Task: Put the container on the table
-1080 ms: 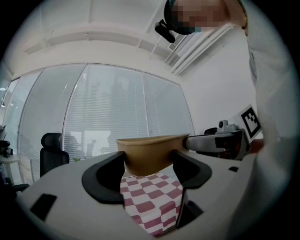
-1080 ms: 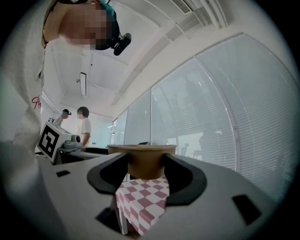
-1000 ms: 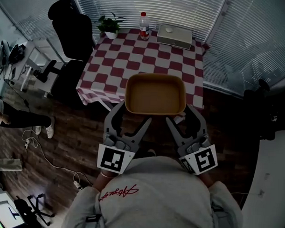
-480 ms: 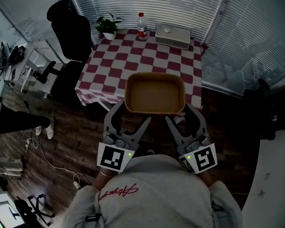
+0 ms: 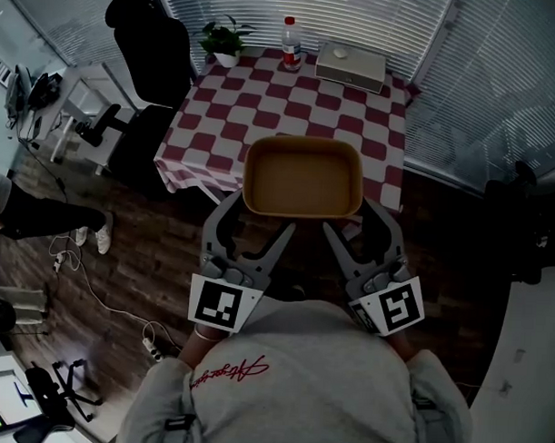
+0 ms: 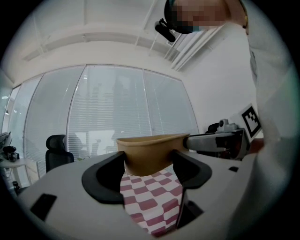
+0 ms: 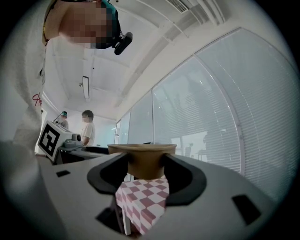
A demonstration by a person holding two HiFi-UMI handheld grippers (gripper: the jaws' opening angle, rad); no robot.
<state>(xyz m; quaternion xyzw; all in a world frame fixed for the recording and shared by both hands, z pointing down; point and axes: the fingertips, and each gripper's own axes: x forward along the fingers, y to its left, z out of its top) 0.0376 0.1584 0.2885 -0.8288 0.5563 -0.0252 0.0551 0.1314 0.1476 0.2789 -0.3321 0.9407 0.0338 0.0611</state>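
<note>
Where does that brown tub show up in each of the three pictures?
Head view: brown tub at centre, overlapping the near edge of the checkered table.
Left gripper view: tub centre, slightly below the middle.
Right gripper view: tub centre, below the middle.
Shared landmark: the checkered table, under the tub in both gripper views.

The empty tan container [image 5: 304, 178] is level in the air, clear of the red-checked table [image 5: 291, 89].

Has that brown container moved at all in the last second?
No. The container still overlaps the table's near edge just as before; only the view itself has turned slightly.
</note>
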